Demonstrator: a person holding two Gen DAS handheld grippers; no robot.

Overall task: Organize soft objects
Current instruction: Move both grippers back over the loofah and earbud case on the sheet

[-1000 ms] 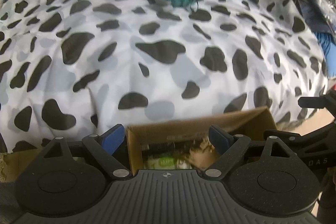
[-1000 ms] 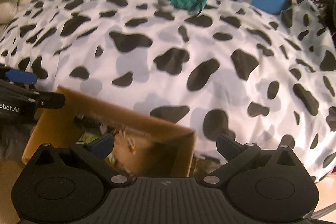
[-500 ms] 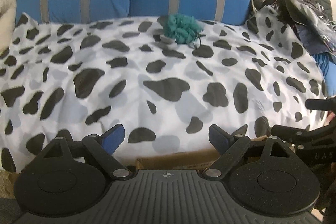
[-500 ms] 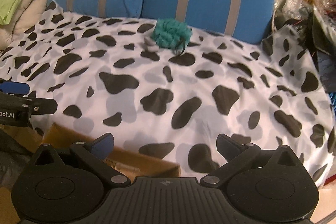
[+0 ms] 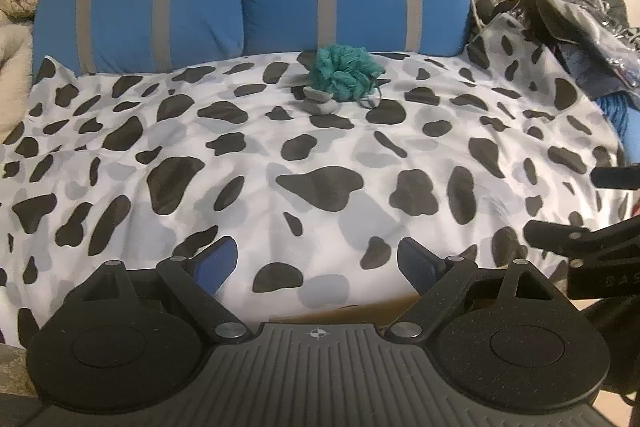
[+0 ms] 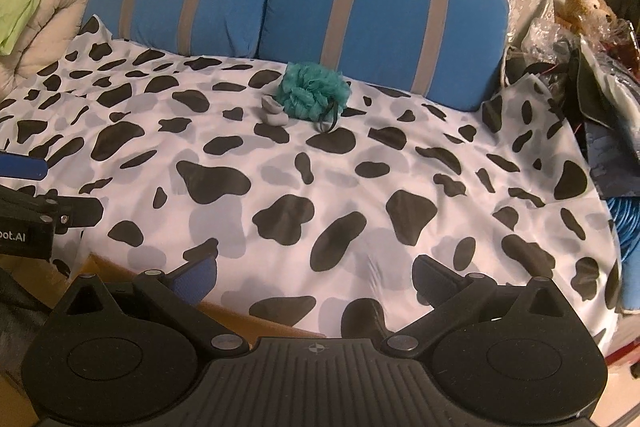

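The green puffy sponge [image 6: 314,95] sits far back on the spotted blanket [image 6: 360,187], right in front of the blue pillows [image 6: 384,23]. A small gray soft thing [image 6: 274,114] lies touching its front edge, and a dark loop of string hangs off the sponge. Those two look like the only soft things left out on the blanket for you to tidy.

The cardboard box [image 6: 256,323] is down at the near edge of the bed, just under your grippers. You can only see its rim now, so you cannot tell what is inside.

Your left gripper [image 5: 318,263] has its fingers wide apart with nothing in them. Your right gripper [image 6: 316,277] is the same, wide and empty. Both are well away from the sponge, so I think you need a long reach next.
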